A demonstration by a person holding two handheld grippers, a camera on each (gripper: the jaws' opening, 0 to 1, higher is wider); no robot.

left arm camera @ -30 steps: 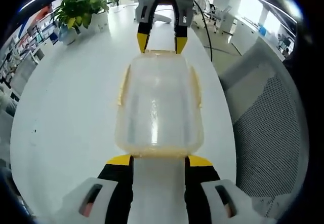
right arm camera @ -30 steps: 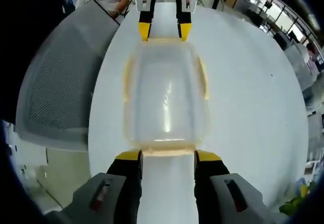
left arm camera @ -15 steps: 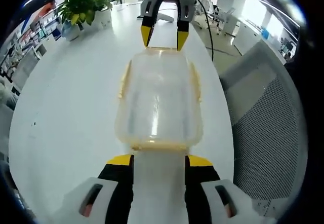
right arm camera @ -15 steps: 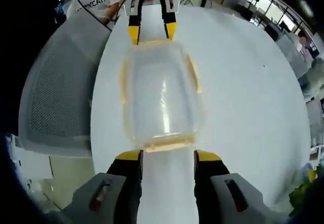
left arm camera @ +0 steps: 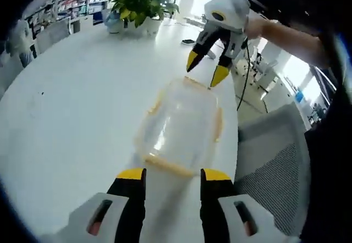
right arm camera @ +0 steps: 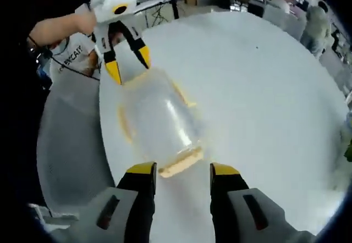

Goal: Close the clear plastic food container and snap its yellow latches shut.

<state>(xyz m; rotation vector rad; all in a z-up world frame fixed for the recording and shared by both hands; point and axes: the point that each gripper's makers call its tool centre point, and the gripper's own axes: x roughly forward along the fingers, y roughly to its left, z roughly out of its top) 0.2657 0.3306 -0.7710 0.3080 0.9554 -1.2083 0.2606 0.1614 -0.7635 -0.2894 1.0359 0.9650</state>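
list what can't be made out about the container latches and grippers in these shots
- Clear plastic food container: whether its yellow latches are snapped down; transparency and fisheye blur hide it in both views.
- Left gripper and right gripper: both open, off the container; their bases are cut off by the bottom edges.
- Potted plant: too small for detail, left gripper view.

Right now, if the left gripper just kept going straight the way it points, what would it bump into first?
Most likely the yellow latch on the near end of the clear plastic food container, which lies just ahead of the open left gripper on the white table. Depth is hard to judge here.
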